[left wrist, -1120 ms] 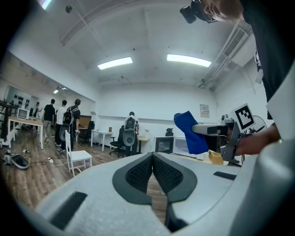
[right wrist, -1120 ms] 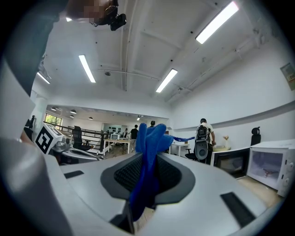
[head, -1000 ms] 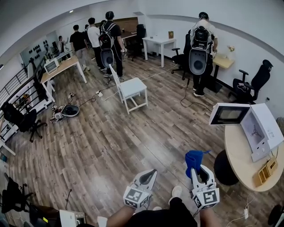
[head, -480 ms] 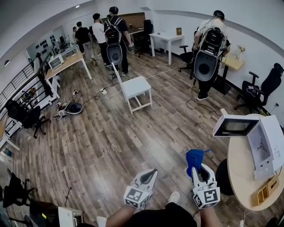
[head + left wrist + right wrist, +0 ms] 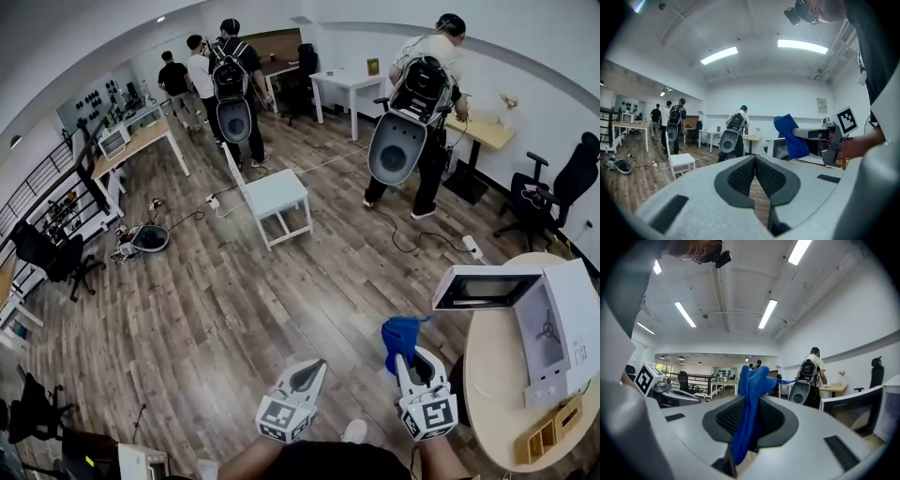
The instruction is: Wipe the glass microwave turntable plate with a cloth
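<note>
1. The right gripper [image 5: 750, 404] is clenched on the blue cloth [image 5: 752, 385]. It is held up to the left of the microwave [image 5: 562, 319], well apart from it.
2. The left gripper [image 5: 754, 161] is closed with nothing in it, farther left of the microwave.
3. The microwave stands on the desk [image 5: 492, 375] with its door open. The plate cannot be made out in any view.
4. Judged status: cloth in hand, wiping not yet begun. Reaching the plate and wiping it both remain.
</note>
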Demonstrator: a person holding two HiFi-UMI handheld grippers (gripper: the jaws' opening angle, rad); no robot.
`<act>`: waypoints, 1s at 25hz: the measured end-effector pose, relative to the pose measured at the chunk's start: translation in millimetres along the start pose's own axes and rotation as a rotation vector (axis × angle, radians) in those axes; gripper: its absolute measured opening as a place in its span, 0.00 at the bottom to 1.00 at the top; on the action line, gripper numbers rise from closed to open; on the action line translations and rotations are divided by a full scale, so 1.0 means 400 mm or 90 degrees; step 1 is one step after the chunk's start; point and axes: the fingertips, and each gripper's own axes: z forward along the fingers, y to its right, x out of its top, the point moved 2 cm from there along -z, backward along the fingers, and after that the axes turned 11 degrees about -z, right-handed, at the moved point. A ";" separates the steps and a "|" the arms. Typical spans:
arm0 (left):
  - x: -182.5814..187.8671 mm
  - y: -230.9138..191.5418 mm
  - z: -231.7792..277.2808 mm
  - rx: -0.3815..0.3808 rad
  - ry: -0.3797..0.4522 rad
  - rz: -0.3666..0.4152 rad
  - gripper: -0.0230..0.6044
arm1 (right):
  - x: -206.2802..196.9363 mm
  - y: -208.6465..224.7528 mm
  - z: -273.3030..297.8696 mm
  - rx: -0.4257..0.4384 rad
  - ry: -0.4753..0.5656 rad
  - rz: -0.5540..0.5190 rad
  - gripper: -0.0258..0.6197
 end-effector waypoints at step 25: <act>0.057 0.235 0.721 -0.341 -0.065 0.052 0.05 | -0.116 0.560 -0.069 -0.337 -0.072 0.005 0.15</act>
